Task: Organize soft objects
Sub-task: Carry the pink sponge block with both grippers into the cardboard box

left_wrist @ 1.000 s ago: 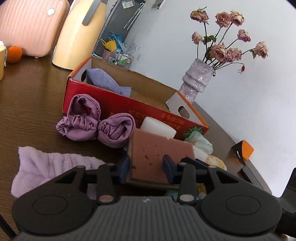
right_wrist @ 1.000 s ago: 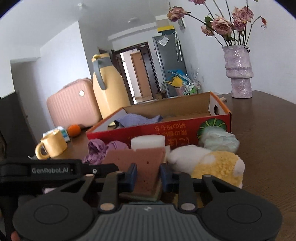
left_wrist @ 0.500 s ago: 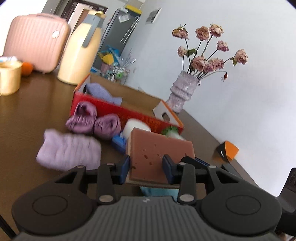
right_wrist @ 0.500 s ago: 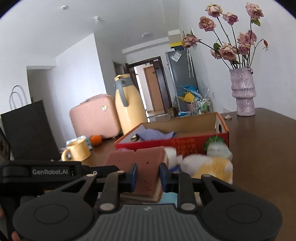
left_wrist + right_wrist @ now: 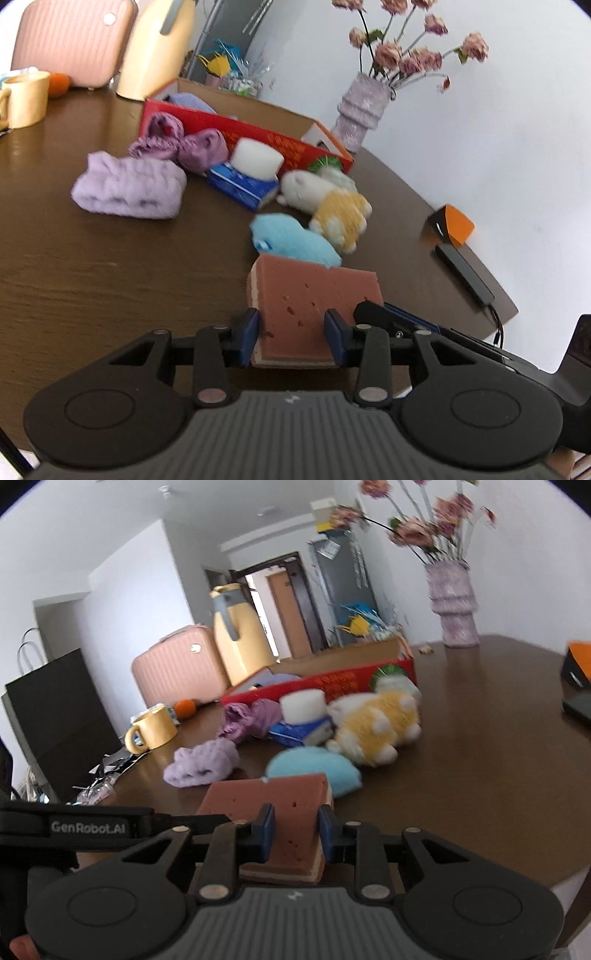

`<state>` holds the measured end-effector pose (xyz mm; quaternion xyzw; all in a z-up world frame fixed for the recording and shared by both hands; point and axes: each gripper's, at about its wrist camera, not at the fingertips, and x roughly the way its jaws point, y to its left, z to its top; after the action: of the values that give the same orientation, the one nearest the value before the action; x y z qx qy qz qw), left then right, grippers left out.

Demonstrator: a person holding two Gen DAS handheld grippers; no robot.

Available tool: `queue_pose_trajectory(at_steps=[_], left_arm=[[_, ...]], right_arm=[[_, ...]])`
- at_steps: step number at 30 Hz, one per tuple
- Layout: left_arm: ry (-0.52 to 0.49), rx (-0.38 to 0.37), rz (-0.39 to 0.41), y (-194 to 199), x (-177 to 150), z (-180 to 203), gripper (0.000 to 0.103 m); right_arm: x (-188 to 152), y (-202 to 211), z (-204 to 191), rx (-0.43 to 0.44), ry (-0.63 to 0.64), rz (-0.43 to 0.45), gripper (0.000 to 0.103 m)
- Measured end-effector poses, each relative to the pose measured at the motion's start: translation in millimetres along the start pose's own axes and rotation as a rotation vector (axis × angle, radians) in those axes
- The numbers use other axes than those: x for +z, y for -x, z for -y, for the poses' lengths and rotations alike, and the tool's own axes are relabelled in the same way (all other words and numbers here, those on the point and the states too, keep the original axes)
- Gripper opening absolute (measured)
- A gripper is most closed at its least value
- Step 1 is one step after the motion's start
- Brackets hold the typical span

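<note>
Both grippers hold one thing: the reddish-brown rectangular sponge with a pale underlayer (image 5: 314,295), lifted above the near edge of the dark wooden table (image 5: 110,258). Left gripper (image 5: 291,336): jaws narrow, blue pads pressed on the sponge's two sides. Right gripper (image 5: 293,830): likewise clamped across the same sponge (image 5: 273,801), entering from the other end. Sponge lies flat, long axis roughly along the left gripper's fingers. Destination, by judgement: the red open-topped cardboard box (image 5: 258,136) toward the table's far edge, straight ahead of both jaws, beyond the blue plush toy (image 5: 295,240), the white-and-yellow plush toy (image 5: 332,206) and the folded lilac towel (image 5: 129,188). Neither hand is clearly nearer. One gripper likely must release before the carry.
</note>
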<state>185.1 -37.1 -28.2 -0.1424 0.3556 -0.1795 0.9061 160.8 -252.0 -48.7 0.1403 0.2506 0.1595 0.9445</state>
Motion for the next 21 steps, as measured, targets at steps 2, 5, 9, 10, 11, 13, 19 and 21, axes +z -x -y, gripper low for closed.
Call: queue_pose_trajectory(at_steps=[2,5,9,10,11,13,19,21], left_arm=[[0.004,-0.005,-0.020,-6.0,-2.2,3.2,0.039],[0.001,-0.008,-0.044,-13.1,-4.1,4.6,0.039],[-0.015,-0.021,-0.031,-14.9,-6.8,-0.1,0.037],[-0.008,-0.027,-0.031,-14.7,-6.4,-1.5,0.035],[0.005,-0.031,-0.032,-14.3,-5.9,-2.7,0.034],[-0.001,-0.036,-0.024,-10.3,-3.6,-1.1,0.034],[-0.073,-0.080,0.098,6.6,26.2,7.0,0.033],[-0.081,-0.091,0.101,-1.9,47.7,5.4,0.033]], right_arm=[[-2.2,-0.1,6.5,-0.009,-0.015,-0.004,0.026],[-4.6,-4.8,15.4,-0.010,-0.030,-0.017,0.028],[-9.9,-10.8,23.8,0.019,-0.055,-0.005,0.028],[-10.7,-11.5,25.4,0.024,-0.072,-0.002,0.028],[-10.7,-12.0,26.1,0.026,-0.083,-0.001,0.028],[-6.9,-10.1,24.9,0.024,-0.087,-0.004,0.027],[32.5,-2.2,11.3,0.050,-0.025,0.105,0.026],[51.3,-11.8,12.1,0.050,-0.017,0.134,0.026]])
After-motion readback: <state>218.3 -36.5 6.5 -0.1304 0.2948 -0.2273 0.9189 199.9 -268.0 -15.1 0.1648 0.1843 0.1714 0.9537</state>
